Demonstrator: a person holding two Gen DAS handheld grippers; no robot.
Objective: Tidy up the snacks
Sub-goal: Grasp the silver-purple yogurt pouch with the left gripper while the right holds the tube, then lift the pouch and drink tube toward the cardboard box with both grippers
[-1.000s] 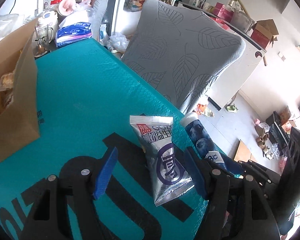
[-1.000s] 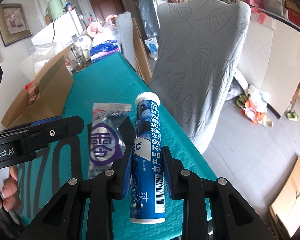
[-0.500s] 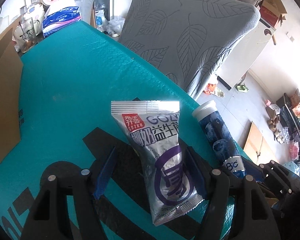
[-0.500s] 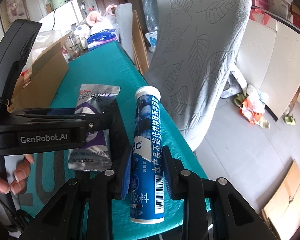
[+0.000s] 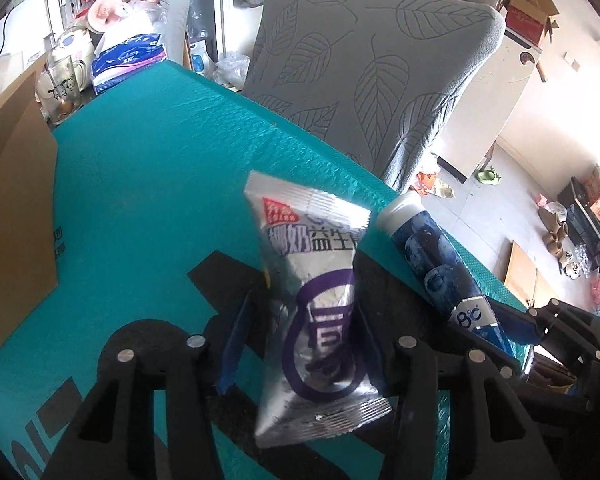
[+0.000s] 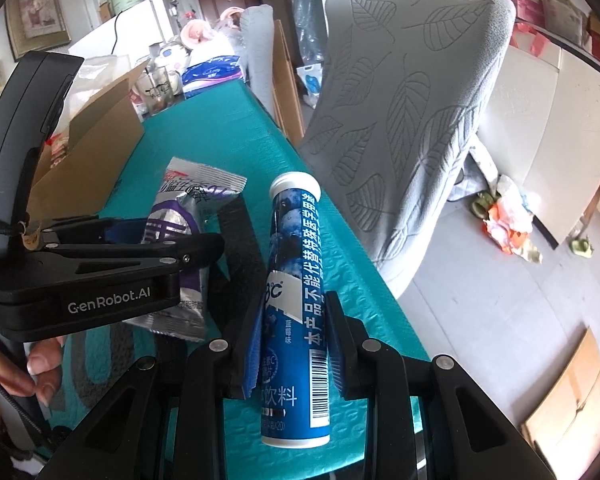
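Observation:
A silver and purple snack packet (image 5: 320, 312) lies on the teal table mat (image 5: 140, 160). My left gripper (image 5: 300, 344) points down over it, its jaws closing. The blue pads press both sides of the packet, which is pinched narrow in the middle. In the right wrist view the same packet (image 6: 188, 204) shows crumpled between the left gripper's fingers (image 6: 188, 248). My right gripper (image 6: 294, 344) is shut on a blue blueberry drink-tablet tube (image 6: 296, 260) with a white cap. The tube (image 5: 432, 264) lies along the mat's right edge, just right of the packet.
An open cardboard box (image 5: 12, 184) holding snacks stands at the left of the mat. A chair with a grey leaf-pattern cover (image 5: 372, 60) sits close to the table's right edge. A glass mug (image 5: 60, 84) and bags crowd the far end. A person's hand (image 6: 40, 364) holds the left gripper.
My left gripper came down around the packet and its jaws narrowed onto it, crumpling it. The right gripper and the tube stayed where they were.

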